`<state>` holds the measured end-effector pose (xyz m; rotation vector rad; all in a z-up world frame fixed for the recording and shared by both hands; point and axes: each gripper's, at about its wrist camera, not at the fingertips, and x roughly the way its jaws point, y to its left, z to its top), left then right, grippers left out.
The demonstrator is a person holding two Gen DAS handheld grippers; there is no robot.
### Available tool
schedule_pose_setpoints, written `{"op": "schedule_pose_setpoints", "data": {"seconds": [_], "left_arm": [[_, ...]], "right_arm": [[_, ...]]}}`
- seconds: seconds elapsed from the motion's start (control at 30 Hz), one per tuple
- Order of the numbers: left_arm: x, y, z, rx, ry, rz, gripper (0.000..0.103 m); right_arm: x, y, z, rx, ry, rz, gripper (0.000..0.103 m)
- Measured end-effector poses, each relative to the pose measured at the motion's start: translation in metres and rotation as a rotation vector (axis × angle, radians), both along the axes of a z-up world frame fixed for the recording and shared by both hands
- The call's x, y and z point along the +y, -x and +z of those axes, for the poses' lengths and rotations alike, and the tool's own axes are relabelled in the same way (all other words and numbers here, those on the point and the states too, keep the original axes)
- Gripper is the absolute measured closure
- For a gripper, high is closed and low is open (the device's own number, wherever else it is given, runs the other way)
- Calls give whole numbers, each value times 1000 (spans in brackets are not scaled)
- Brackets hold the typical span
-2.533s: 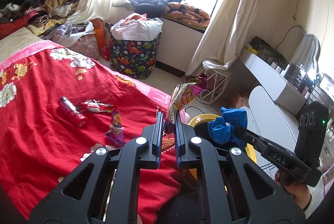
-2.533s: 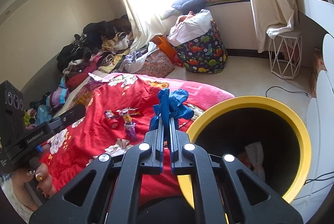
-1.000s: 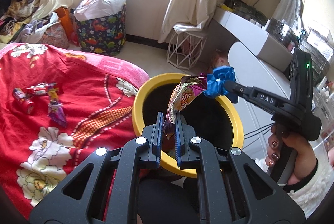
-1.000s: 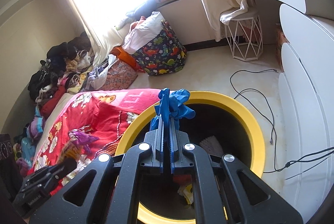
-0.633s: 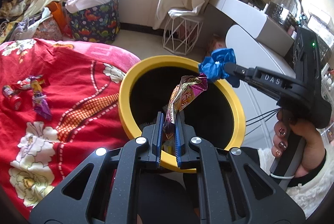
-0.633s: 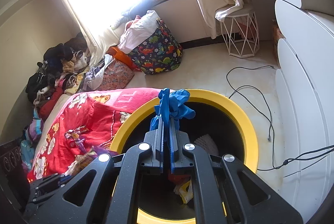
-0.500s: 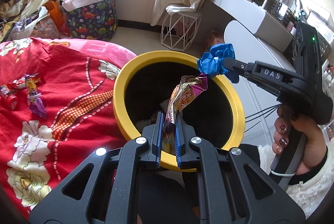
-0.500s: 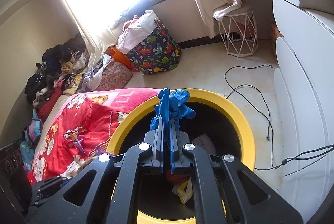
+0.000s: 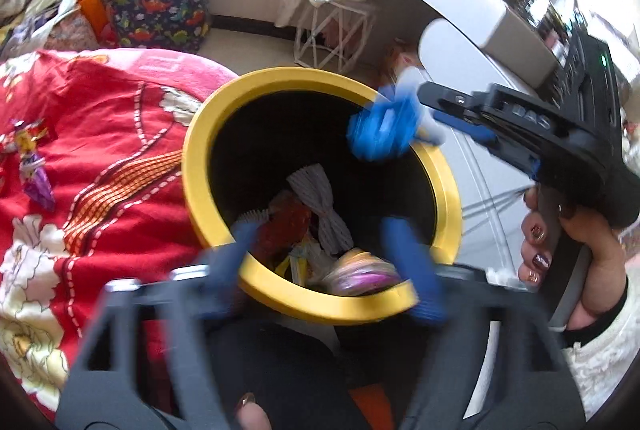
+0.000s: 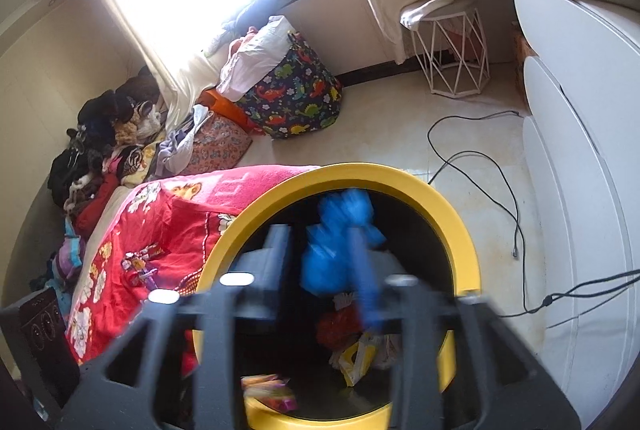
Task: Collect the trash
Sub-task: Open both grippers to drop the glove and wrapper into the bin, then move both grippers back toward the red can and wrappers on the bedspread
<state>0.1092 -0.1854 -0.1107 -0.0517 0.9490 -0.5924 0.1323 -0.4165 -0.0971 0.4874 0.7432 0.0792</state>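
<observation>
My left gripper [image 9: 328, 262] sits low over the yellow bin [image 9: 200, 133], its two blue-padded fingers [image 9: 412, 262] spread wide apart and blurred, with nothing between them. Past them, down in the black inside of the bin, lies a crumpled snack wrapper [image 9: 356, 274] with pink and yellow print, next to a white foam net sleeve [image 9: 320, 201] and a red piece of trash [image 9: 284, 226]. My right gripper [image 10: 320, 262] is also spread, its jaws parted over the bin's mouth; the blue glove [image 10: 340, 242] is a blurred lump between them, close against the right finger, and I cannot tell whether it touches a pad or hangs free. From the left wrist view the same glove [image 9: 380, 133] shows just off the tip of the right gripper [image 9: 430, 97], above the far side of the yellow rim, with my right hand [image 9: 572, 242] wrapped round the handle. Beside the bin on my left is the bed with its red flowered blanket [image 9: 80, 149], touching the bin wall, and a few more wrappers [image 9: 32, 165] lie on it, well apart from the bin. Farther off stand a dinosaur-print laundry bag [image 10: 296, 89], a white wire stool [image 10: 452, 49] and a black cable [image 10: 480, 157] on the floor.
</observation>
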Motion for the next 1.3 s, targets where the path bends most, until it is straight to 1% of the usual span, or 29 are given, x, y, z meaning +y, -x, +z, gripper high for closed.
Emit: {"op": "schedule_pose_setpoints", "data": {"seconds": [0.07,0.1,0.17,0.33,0.5,0.7,0.9,1.3], "left_arm": [[6,-2,3,-10,10,26,14],[10,-2,6,-23,3,46,11],[15,-2,11,-50,-3,73,11],[31,-1,25,-112,-18,143,11],[54,-3,38,-164,-28,219,11],[83,-8,51,-210,-32,305,11],[111,-12,60,-245,-34,388,11],[169,-17,72,-283,-37,529,11]], "right_arm": [[-1,2,1,-2,10,-13,53],[-1,2,1,-2,15,-15,48],[0,3,2,-3,18,-27,41],[10,4,7,-16,32,-19,35],[24,6,13,-38,46,16,30],[44,4,20,-60,63,53,28],[72,-1,28,-80,83,123,26],[135,-11,39,-110,124,278,24]]}}
